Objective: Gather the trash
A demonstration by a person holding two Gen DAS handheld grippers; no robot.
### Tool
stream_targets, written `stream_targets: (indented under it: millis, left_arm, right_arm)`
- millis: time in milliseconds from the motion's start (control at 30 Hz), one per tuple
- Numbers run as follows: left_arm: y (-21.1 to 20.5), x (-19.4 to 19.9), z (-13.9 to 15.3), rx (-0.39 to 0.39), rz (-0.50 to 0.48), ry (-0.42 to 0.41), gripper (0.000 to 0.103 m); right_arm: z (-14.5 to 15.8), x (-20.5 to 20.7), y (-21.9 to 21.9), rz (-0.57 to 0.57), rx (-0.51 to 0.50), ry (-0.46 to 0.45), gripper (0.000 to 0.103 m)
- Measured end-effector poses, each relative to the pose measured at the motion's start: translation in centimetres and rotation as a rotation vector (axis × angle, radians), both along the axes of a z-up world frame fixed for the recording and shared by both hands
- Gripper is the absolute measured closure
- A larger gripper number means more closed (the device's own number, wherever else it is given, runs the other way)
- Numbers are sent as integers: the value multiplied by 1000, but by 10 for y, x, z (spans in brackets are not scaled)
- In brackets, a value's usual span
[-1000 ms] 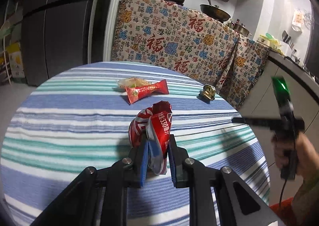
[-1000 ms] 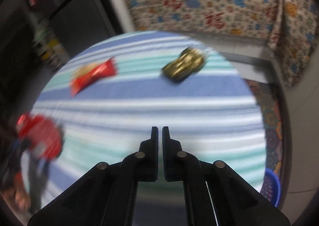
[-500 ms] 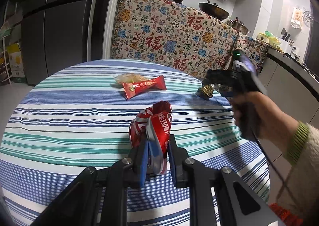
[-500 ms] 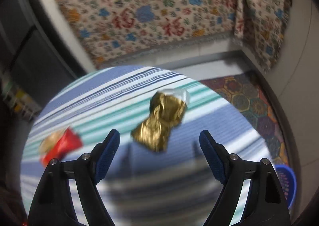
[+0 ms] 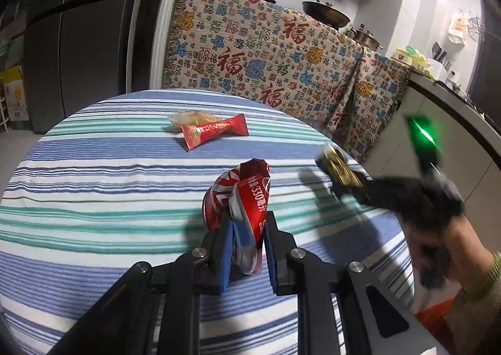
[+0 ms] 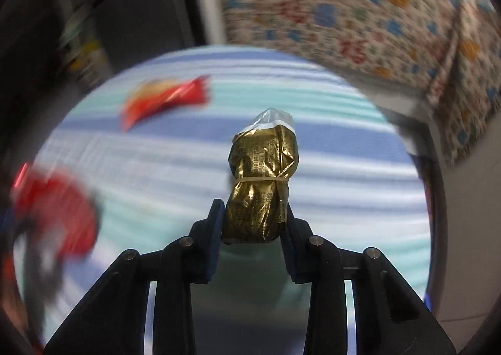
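One gold wrapper point(image 6: 261, 186), lengthwise along fingers point(image 6: 216, 229).

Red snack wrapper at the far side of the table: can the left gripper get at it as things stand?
Probably not yet. The path to the red snack wrapper is open, but the left gripper has its jaws shut on the crushed red can.

A crushed red aluminium drink can point(image 5: 241, 198) stands upright, and a crumpled gold foil wrapper tied with a rubber band point(image 6: 261, 189) is lifted. A red sealed snack packet point(image 5: 216, 131) lies flat on the striped tablecloth, touching a pale clear wrapper point(image 5: 191, 117).
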State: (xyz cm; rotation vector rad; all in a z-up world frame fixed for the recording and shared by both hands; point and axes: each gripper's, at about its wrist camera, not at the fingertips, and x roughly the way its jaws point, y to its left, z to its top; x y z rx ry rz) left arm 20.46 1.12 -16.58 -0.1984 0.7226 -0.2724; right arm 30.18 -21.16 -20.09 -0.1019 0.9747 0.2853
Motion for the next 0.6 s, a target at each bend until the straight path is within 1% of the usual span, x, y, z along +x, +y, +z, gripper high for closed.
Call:
stream_targets:
  millis: [100, 133, 167, 200, 233, 300, 433, 500, 533, 600]
  left_arm:
    - [-6, -9, -2, 40, -7, -19, 83]
    - [-7, -11, -2, 51, -11, -21, 82]
    - [-9, -14, -3, 56, -15, -18, 80]
    - [-10, -16, -6, 59, -17, -10, 71]
    - [-10, -17, -7, 62, -12, -8, 60]
    - [-9, -18, -11, 65, 11, -6, 53]
    - [-6, -14, -15, 60, 17, 24, 53]
    - [2, -14, -19, 41, 28, 69, 53]
    - [7, -16, -24, 20, 32, 101, 53]
    - [17, -21, -33, -20, 22, 165, 53]
  right_arm:
    - [-10, -42, 9, 36, -35, -9, 63]
    - [-15, -53, 10, 35, -45, -22, 55]
    - [-18, -59, 10, 32, -50, -24, 32]
    - [-22, -63, 9, 24, -49, -23, 24]
    - [-23, -64, 8, 16, -34, -22, 19]
    - [-26, -64, 5, 20, -4, -7, 20]
    - [-23, -63, 1, 10, -9, -9, 19]
    - [-21, -64, -3, -6, 15, 7, 18]
    - [-20, -64, -4, -10, 16, 12, 16]
    - [-20, -65, -5, -9, 1, 18, 16]
